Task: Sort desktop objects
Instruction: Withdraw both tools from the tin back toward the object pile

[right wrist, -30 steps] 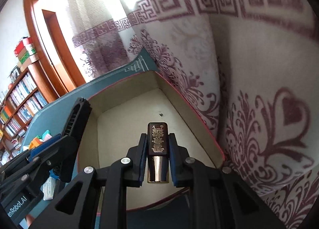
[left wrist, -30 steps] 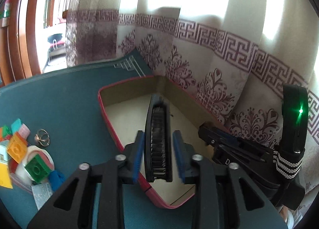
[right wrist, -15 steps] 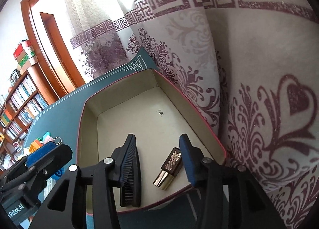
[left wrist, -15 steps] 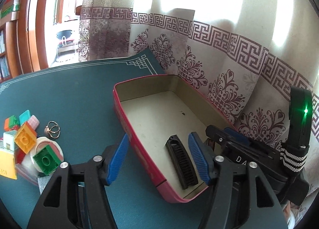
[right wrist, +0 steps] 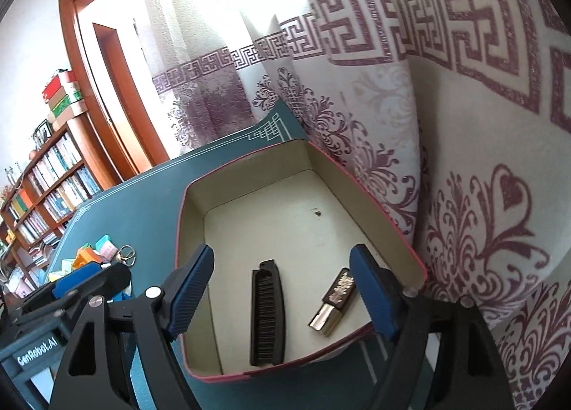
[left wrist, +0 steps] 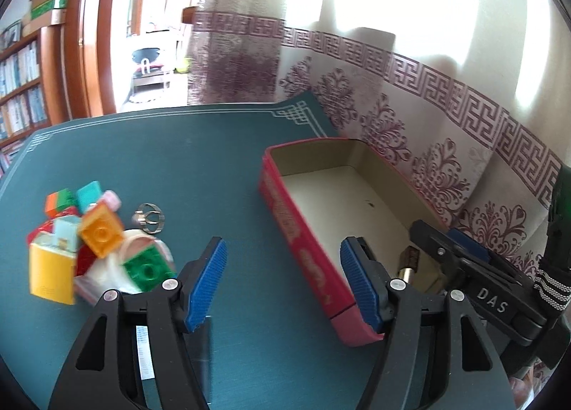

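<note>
the right gripper (right wrist: 282, 290) hangs over the near end of the box (right wrist: 249, 160), its jaws spreading wider, blue pads well apart and pressing on nothing. between and below them, on the pale floor of the box, lie the comb (right wrist: 267, 313) and the lipstick (right wrist: 333, 301): the comb on the left, lengthwise, its far tip pointing toward the back wall; the lipstick on the right, slanted, gold end nearest the camera, dark cap close to the right pad but not pinched. the two lie near each other, apart. the left gripper (left wrist: 282, 285) is over the green mat (left wrist: 200, 167), just left of the box's red side wall (left wrist: 303, 242), its jaws also opening and holding nothing; its right pad overlaps the box's near corner in the left wrist view, where a bit of the lipstick (left wrist: 410, 261) shows beyond it. to the left on the mat sits a heap of coloured blocks (left wrist: 96, 235), with a small metal ring (left wrist: 150, 219) just beside it and a white paper slip (left wrist: 142, 353) near the left finger. a patterned curtain (right wrist: 464, 160) hangs behind the box; a bookshelf (right wrist: 46, 178) stands at the far left.
</note>
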Motion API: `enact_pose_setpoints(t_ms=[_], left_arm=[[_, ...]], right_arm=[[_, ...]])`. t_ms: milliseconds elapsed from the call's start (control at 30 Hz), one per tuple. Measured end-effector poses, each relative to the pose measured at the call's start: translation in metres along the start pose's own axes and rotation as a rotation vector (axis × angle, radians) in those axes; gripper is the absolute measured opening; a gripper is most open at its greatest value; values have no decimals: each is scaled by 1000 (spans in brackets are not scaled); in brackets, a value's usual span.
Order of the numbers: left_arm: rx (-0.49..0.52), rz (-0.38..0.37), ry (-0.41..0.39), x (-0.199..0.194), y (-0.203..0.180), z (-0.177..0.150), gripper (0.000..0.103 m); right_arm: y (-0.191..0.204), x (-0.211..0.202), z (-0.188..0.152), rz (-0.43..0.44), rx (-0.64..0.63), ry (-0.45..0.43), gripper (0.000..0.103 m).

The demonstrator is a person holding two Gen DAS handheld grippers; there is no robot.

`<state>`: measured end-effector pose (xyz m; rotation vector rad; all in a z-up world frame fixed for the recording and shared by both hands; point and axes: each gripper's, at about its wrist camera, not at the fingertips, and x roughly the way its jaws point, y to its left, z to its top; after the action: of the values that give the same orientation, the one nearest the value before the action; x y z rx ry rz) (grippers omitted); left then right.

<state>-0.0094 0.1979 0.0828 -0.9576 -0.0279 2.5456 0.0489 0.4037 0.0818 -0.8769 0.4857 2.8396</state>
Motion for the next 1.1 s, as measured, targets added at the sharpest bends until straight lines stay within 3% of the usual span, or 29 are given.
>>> enact_pose_setpoints(t_ms=[567,833,1100], left_arm=[[-133,191,-49,-46,100,-12,70],[-185,273,-36,-46,147,-22,70],[-187,271,23,-30,166,-30,70]], right_arm=[[60,-11,-17,111,-77,29,84],[84,-18,-33,154,-106,54,84],[117,-13,-56,184,-146,97,84]])
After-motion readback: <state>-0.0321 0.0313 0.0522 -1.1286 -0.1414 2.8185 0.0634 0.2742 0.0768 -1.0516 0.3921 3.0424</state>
